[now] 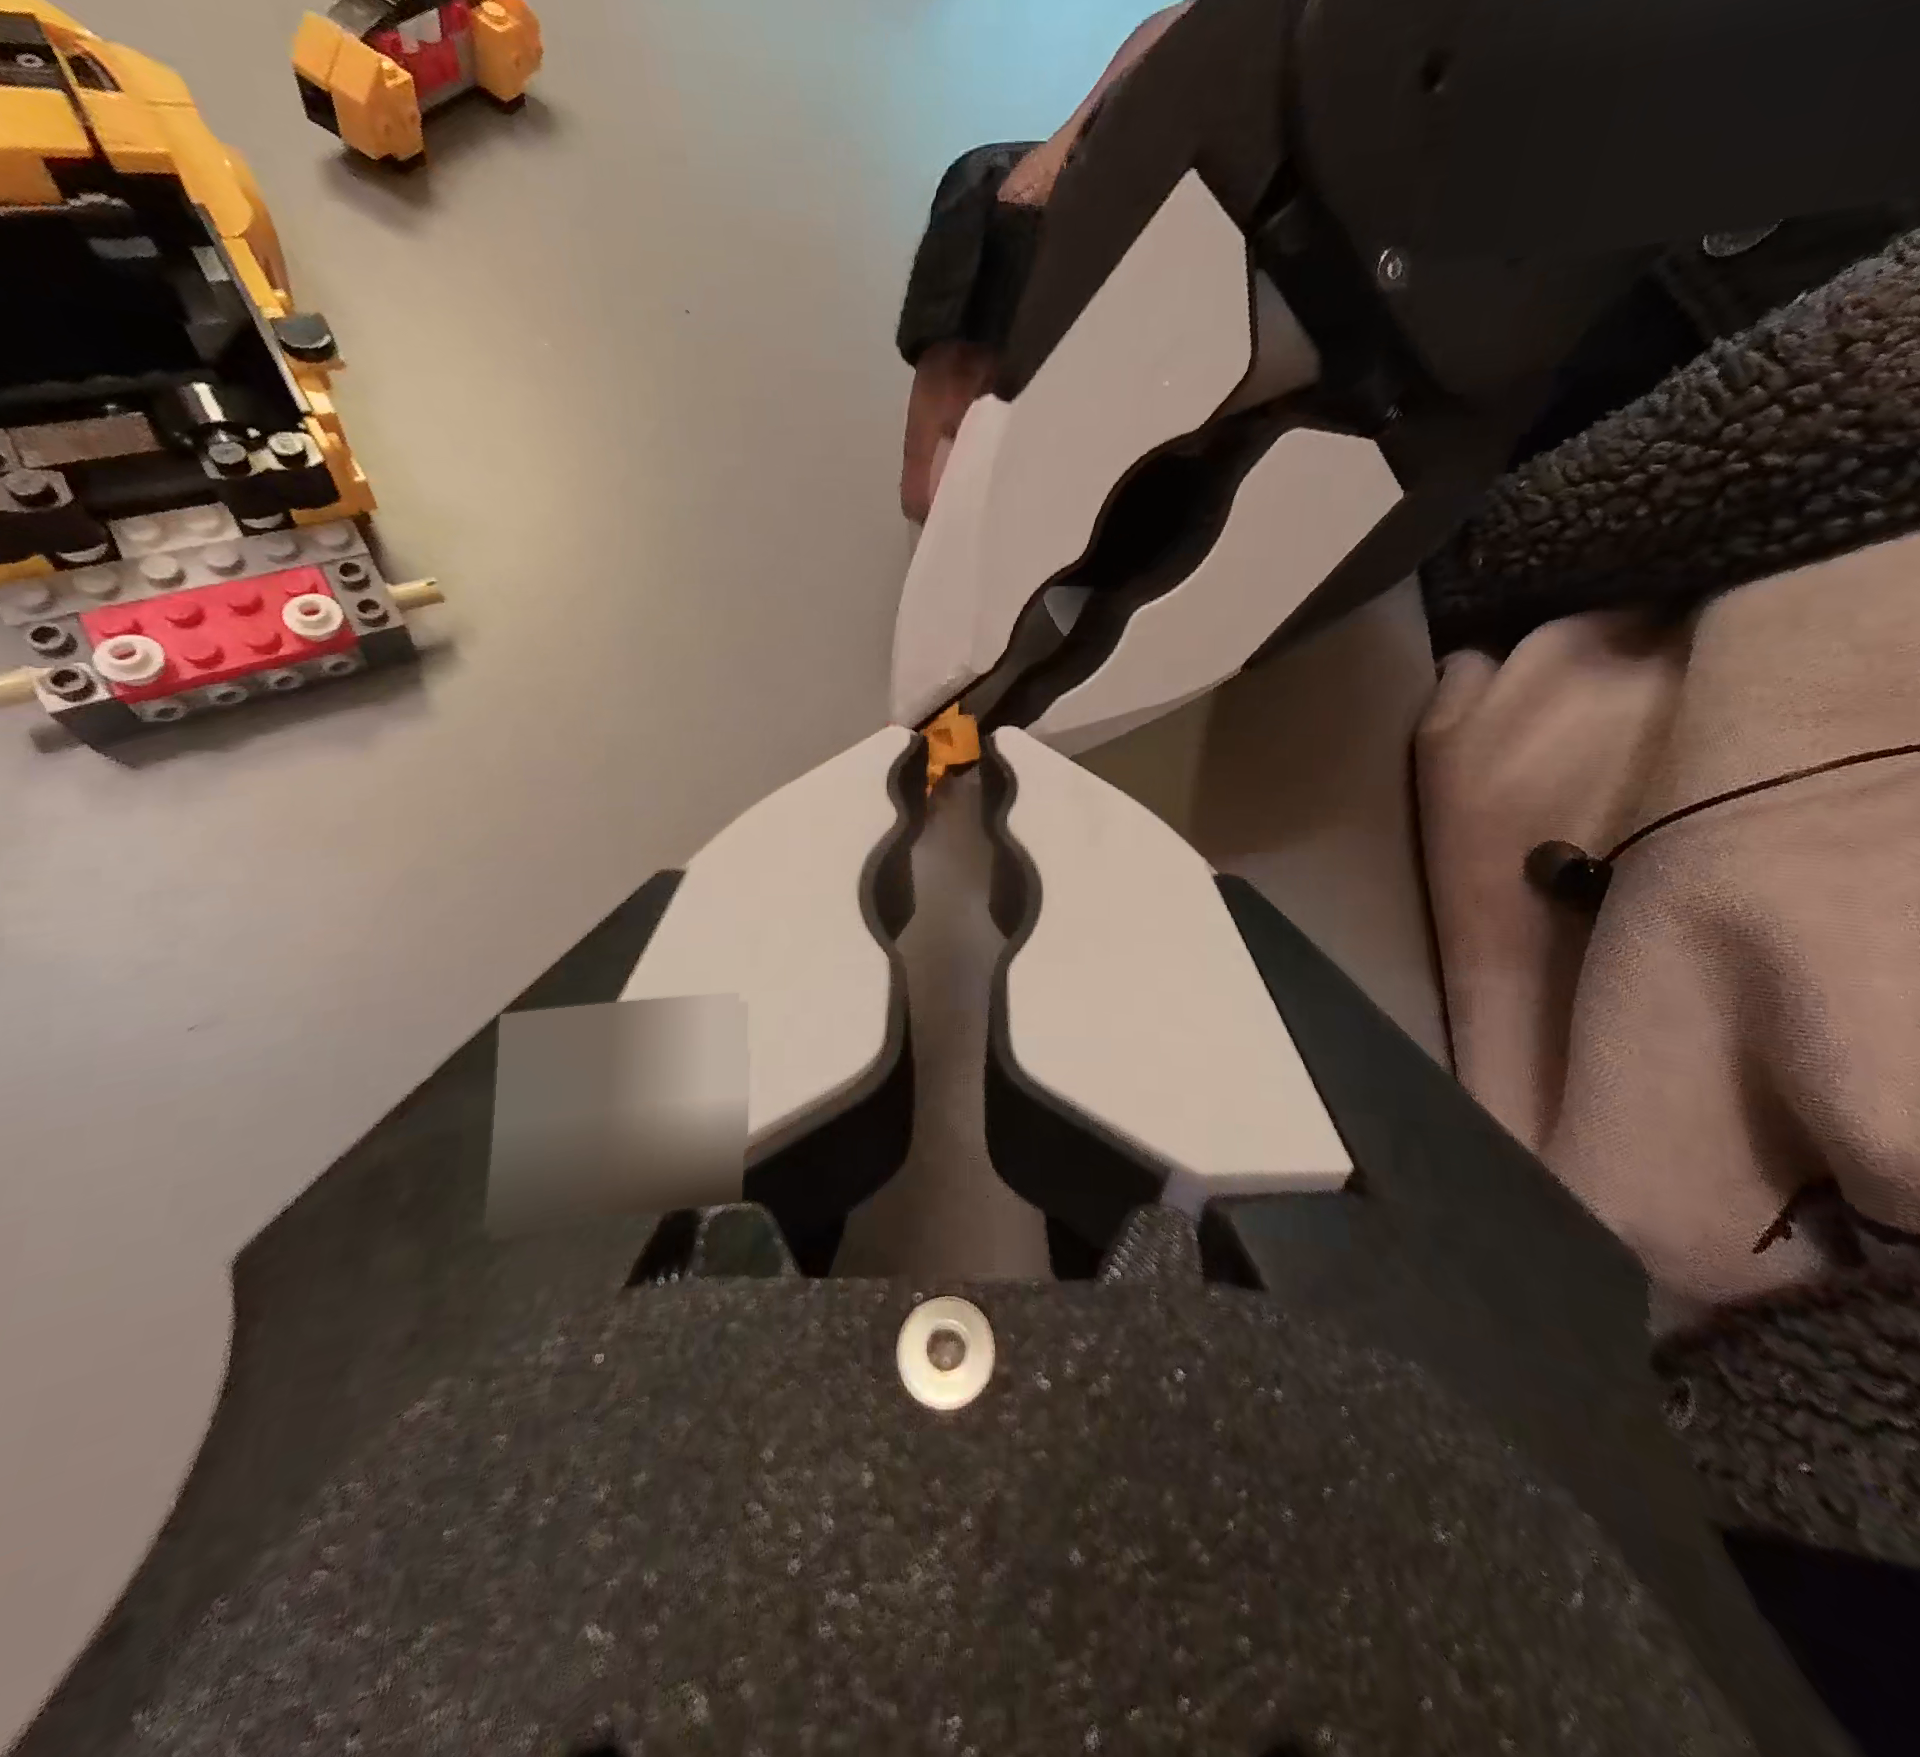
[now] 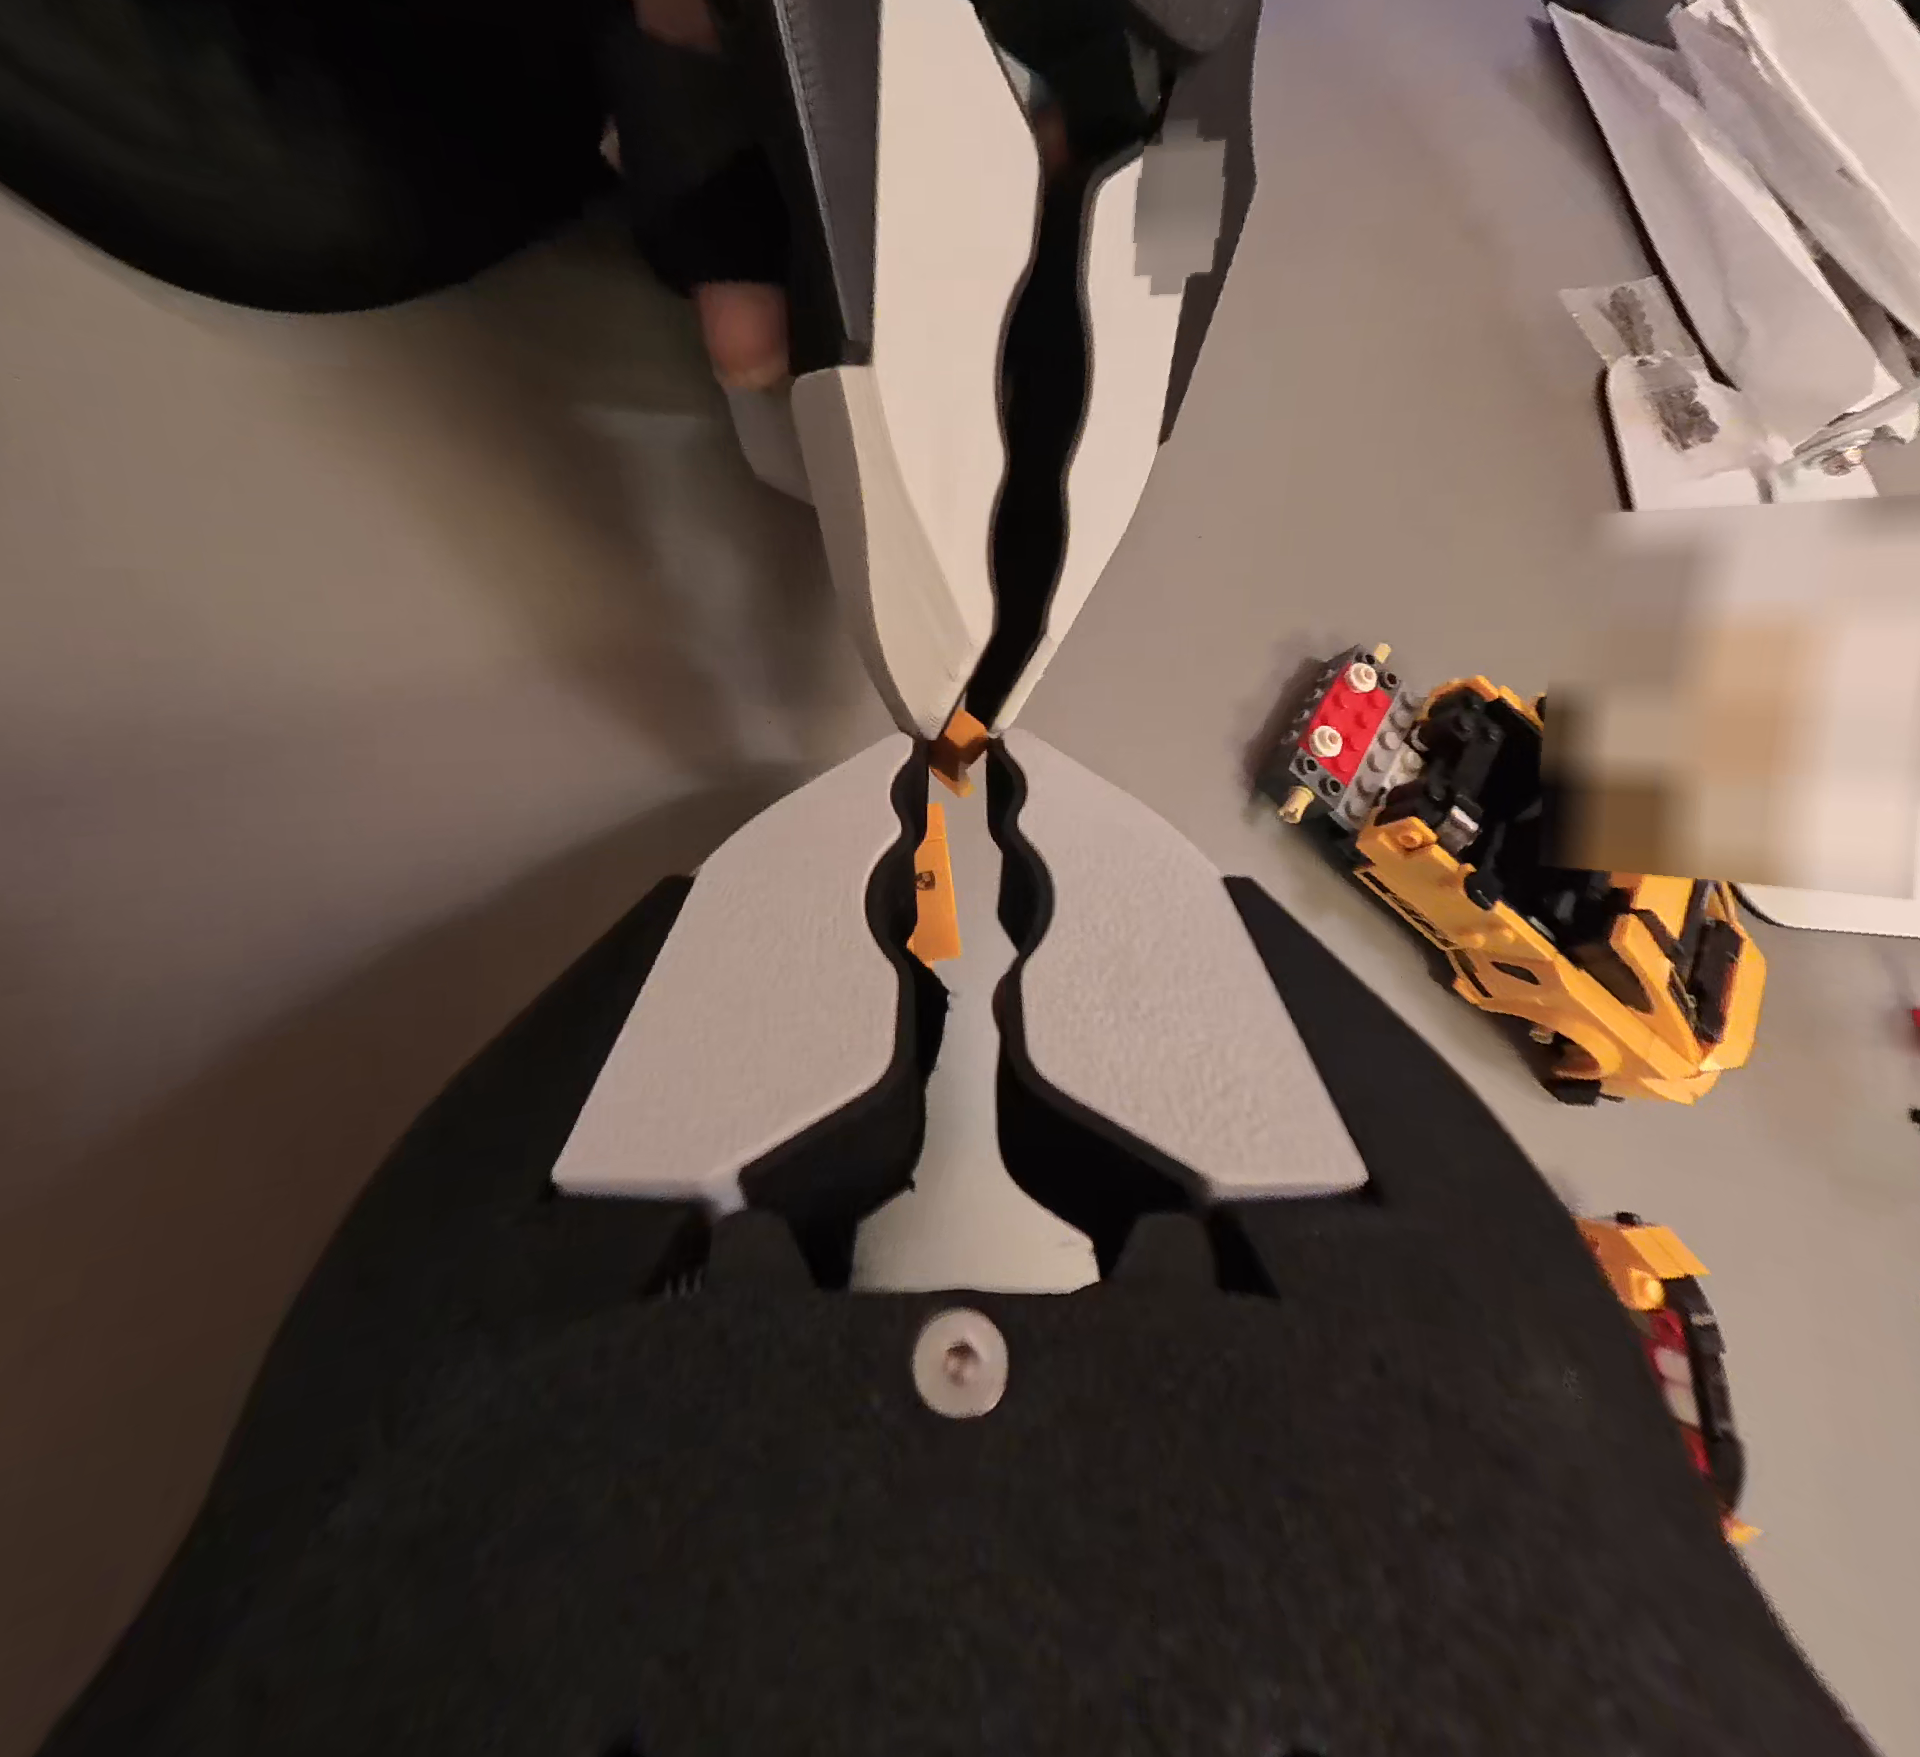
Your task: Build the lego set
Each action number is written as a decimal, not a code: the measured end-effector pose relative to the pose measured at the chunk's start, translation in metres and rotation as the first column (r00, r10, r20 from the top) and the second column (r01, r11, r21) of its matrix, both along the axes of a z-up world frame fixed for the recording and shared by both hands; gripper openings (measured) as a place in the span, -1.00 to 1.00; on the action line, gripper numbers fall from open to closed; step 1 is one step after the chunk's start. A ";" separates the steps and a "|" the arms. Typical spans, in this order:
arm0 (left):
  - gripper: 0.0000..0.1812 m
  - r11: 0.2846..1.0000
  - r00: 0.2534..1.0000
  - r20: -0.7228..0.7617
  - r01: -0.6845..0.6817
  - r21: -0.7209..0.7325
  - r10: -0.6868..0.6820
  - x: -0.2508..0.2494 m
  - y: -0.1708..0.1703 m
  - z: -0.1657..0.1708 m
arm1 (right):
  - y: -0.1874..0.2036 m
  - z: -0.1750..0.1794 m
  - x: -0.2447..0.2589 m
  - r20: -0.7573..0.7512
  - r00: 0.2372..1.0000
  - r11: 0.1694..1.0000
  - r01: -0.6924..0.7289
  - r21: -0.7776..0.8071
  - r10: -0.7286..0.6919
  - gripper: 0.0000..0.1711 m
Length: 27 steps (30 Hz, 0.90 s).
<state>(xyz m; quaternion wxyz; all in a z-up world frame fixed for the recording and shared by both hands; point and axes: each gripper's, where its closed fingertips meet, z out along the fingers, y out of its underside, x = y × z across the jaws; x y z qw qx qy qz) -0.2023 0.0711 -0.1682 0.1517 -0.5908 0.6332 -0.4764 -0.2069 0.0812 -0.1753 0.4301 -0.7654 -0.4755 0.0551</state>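
Two grippers meet tip to tip over a small orange piece [image 1: 951, 743].

The left gripper [image 1: 948, 751] and right gripper [image 2: 954, 757] both pinch it above the grey worktop [image 1: 623, 357]; the unfinished yellow car [image 2: 1507, 886] sits well apart.

Two grippers meet tip to tip: the left gripper [image 1: 948, 751] and the right gripper [image 2: 956, 757]. Each has two pale fingers, four in all. Between the tips sit two small orange pieces: a short orange piece [image 2: 958, 751] and a longer orange piece [image 2: 933, 886]; the left wrist view shows only one orange lump. On the grey table [image 1: 623, 357] stand two toy-brick builds: one large yellow car body [image 2: 1507, 886] and one small yellow and red block [image 1: 416, 71]. One heap of white paper bags [image 2: 1766, 180] lies at the far edge; how many bags cannot be told
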 end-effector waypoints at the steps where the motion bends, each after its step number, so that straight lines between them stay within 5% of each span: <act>1: -0.90 1.000 1.000 0.003 0.007 0.013 -0.007 0.000 0.000 0.000 | 0.000 0.000 0.000 0.005 1.000 1.000 -0.007 0.007 0.007 -0.88; 10: -0.94 0.981 0.980 0.080 0.176 0.080 -0.183 -0.012 -0.011 0.000 | -0.012 -0.002 0.001 -0.048 0.989 0.989 -0.141 -0.034 0.140 -0.77; 15: -0.93 0.950 0.962 0.034 0.261 0.173 -0.270 -0.018 -0.018 -0.017 | -0.021 -0.008 -0.003 -0.052 0.980 0.978 -0.194 -0.076 0.190 -0.90; 27: -0.87 0.867 0.968 -0.075 0.247 0.433 -0.239 -0.017 -0.004 -0.040 | -0.018 -0.017 0.021 0.015 0.988 0.979 -0.150 -0.135 0.153 -0.81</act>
